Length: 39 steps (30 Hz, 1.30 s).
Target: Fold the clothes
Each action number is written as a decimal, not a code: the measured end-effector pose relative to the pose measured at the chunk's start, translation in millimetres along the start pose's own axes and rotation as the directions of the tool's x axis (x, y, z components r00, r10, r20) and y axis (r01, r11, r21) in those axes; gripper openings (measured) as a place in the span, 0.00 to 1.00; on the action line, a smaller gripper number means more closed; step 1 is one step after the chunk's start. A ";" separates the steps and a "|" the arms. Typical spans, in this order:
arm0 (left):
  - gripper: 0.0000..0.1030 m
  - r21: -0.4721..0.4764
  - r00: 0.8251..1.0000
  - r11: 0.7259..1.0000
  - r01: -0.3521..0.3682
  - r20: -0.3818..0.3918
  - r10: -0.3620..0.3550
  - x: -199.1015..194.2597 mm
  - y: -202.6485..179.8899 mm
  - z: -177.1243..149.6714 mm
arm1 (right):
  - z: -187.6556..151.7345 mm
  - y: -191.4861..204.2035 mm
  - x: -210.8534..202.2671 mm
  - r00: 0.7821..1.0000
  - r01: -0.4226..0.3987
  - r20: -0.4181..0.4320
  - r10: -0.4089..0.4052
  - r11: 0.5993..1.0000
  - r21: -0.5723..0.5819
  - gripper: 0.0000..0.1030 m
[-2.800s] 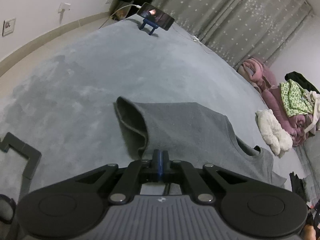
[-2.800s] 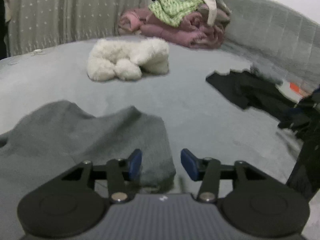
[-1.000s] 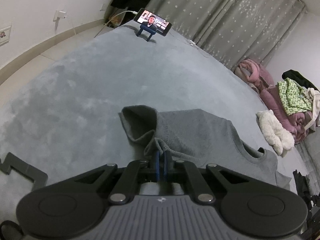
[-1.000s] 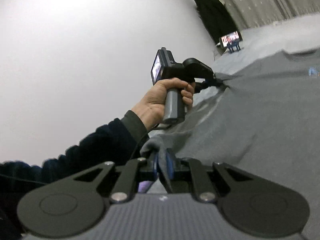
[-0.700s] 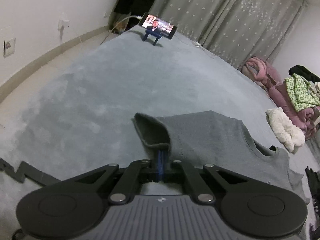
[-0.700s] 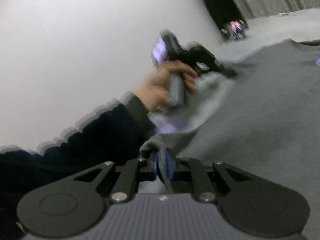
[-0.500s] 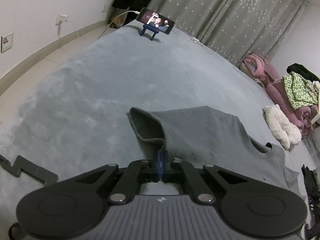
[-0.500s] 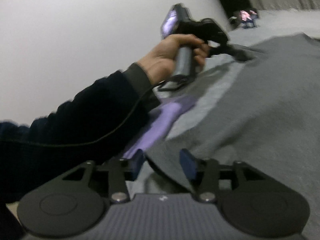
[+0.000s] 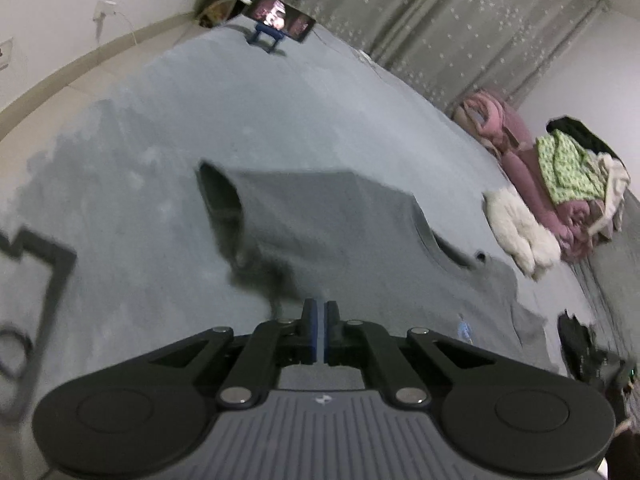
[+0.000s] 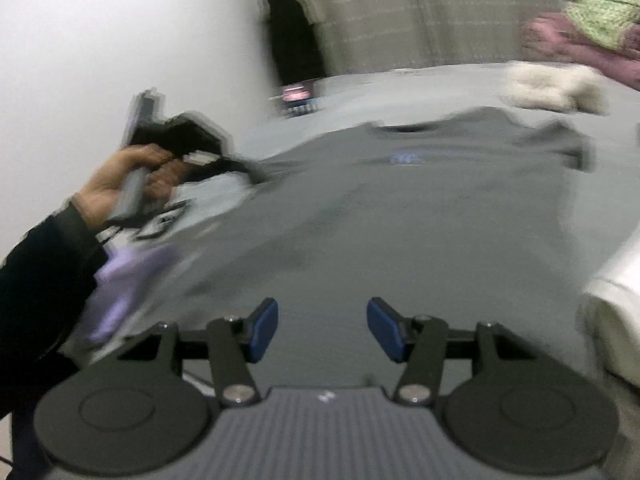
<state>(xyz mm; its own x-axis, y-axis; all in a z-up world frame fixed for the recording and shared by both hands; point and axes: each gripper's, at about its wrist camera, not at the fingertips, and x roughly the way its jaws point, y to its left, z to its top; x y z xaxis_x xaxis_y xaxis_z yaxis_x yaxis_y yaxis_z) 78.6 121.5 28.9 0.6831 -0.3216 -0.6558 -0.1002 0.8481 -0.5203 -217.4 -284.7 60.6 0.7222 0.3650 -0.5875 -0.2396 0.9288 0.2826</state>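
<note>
A grey sleeveless shirt lies spread on the grey bed cover, neck opening to the far right. My left gripper is shut at the shirt's near left edge, where a dark fold of cloth runs up to its tips. In the blurred right wrist view a person's hand holds that left gripper, and the shirt's corner draws toward its tip. My right gripper stands open low over the shirt's near hem, with nothing between its blue pads.
A phone on a blue stand sits at the bed's far end before curtains. A pink and green clothes pile, a white fluffy item and a black garment lie right. A black bracket lies left.
My right gripper has opened and let go of the shirt's hem, then swung to face across the shirt. The left gripper stays shut and has drawn the edge back; the shirt lies flatter.
</note>
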 end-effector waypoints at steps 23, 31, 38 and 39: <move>0.01 0.125 0.996 0.992 -0.018 -0.088 0.029 7.7 -15.6 -59.5 | -18.9 -46.5 5.9 0.942 0.335 0.090 -0.324 0.923 -0.190 0.36; 0.02 0.135 0.995 0.991 -0.014 -0.097 0.028 10.6 -13.9 -60.8 | -19.6 -60.9 22.2 0.964 0.263 0.005 -0.267 0.943 -0.202 0.08; 0.02 0.144 0.994 0.989 -0.019 -0.104 0.034 13.5 -14.3 -63.0 | -15.5 -44.2 -30.9 0.963 0.268 0.030 -0.266 0.954 -0.136 0.06; 0.02 0.145 0.994 0.989 -0.020 -0.105 0.035 14.0 -14.5 -63.1 | -14.6 -37.8 -45.9 0.963 0.268 0.042 -0.265 0.956 -0.123 0.06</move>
<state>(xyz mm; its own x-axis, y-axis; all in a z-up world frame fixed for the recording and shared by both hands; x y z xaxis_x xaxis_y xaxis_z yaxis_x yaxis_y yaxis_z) 44.0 78.2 -7.3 0.5997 -0.3339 -0.7272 -0.0078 0.9063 -0.4225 -250.9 -335.6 65.8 0.7864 0.1033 -0.6090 -0.1156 0.9931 0.0191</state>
